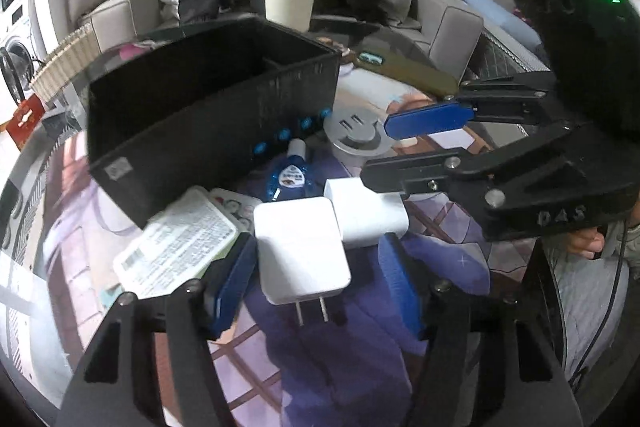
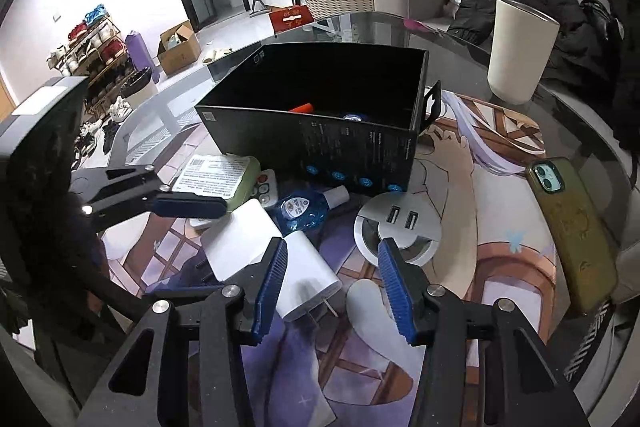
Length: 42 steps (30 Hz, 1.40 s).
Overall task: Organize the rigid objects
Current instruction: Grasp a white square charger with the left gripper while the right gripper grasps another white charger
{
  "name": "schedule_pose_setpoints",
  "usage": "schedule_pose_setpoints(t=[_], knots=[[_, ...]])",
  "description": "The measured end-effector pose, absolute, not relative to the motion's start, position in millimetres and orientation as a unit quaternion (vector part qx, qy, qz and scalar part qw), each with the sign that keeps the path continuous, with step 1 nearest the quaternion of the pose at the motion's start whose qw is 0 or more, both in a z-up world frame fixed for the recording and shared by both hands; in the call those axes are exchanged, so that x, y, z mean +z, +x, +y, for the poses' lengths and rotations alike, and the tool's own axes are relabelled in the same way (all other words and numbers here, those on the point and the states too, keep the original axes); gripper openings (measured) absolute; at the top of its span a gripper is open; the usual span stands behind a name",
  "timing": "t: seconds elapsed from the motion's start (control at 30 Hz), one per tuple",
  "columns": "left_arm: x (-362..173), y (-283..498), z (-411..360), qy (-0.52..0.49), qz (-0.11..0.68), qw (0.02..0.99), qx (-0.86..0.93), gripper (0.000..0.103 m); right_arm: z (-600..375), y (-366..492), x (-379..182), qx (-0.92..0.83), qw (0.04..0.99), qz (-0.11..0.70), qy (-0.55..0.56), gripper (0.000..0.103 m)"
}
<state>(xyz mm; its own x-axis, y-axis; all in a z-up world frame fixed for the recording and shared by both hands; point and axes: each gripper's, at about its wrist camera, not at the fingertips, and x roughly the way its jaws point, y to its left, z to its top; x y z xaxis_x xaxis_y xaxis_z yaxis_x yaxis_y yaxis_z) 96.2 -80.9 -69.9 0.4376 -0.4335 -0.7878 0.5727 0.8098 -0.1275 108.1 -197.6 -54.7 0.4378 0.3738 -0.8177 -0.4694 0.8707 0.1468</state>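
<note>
My left gripper (image 1: 316, 263) is open and straddles a flat white plug charger (image 1: 300, 255) lying on the mat, prongs toward the camera. Its left pad sits at the charger's edge and the right pad stands apart. A second, thicker white charger (image 2: 308, 275) lies between the pads of my open right gripper (image 2: 334, 285), close to the left pad and clear of the right one. Behind both stands the open black box (image 2: 312, 123), which holds an orange item (image 2: 302, 108) and a blue one. A blue bottle (image 2: 304, 211) lies against the box's front.
A labelled green pack (image 2: 216, 179) and a small white case (image 2: 266, 187) lie left of the chargers. A round USB socket (image 2: 400, 227) is set in the glass table. A phone in an olive case (image 2: 572, 227) lies right, a beige cup (image 2: 520, 51) beyond.
</note>
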Motion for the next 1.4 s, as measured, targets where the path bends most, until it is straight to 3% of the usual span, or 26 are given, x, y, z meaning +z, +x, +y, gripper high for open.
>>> schedule_pose_setpoints(t=[0.1, 0.23, 0.87, 1.3, 1.4], knots=[[-73.3, 102.0, -86.3, 0.082, 0.448, 0.840, -0.294, 0.062, -195.4, 106.3, -56.4, 0.259, 0.842, 0.470, -0.053, 0.050], [-81.2, 109.9, -89.5, 0.082, 0.463, 0.835, -0.287, 0.045, -195.3, 103.6, -61.2, 0.264, 0.842, 0.468, -0.054, 0.049], [-78.1, 72.6, -36.0, 0.061, 0.464, 0.842, -0.268, 0.043, -183.1, 91.3, -76.0, 0.299, 0.808, 0.506, -0.034, 0.050], [-77.2, 77.1, -47.8, 0.080, 0.459, 0.845, -0.263, 0.045, -154.1, 93.0, -89.9, 0.277, 0.819, 0.496, -0.082, 0.050], [-79.2, 77.5, -53.6, 0.093, 0.460, 0.844, -0.259, 0.044, -152.2, 89.4, -91.0, 0.271, 0.821, 0.492, -0.096, 0.044]])
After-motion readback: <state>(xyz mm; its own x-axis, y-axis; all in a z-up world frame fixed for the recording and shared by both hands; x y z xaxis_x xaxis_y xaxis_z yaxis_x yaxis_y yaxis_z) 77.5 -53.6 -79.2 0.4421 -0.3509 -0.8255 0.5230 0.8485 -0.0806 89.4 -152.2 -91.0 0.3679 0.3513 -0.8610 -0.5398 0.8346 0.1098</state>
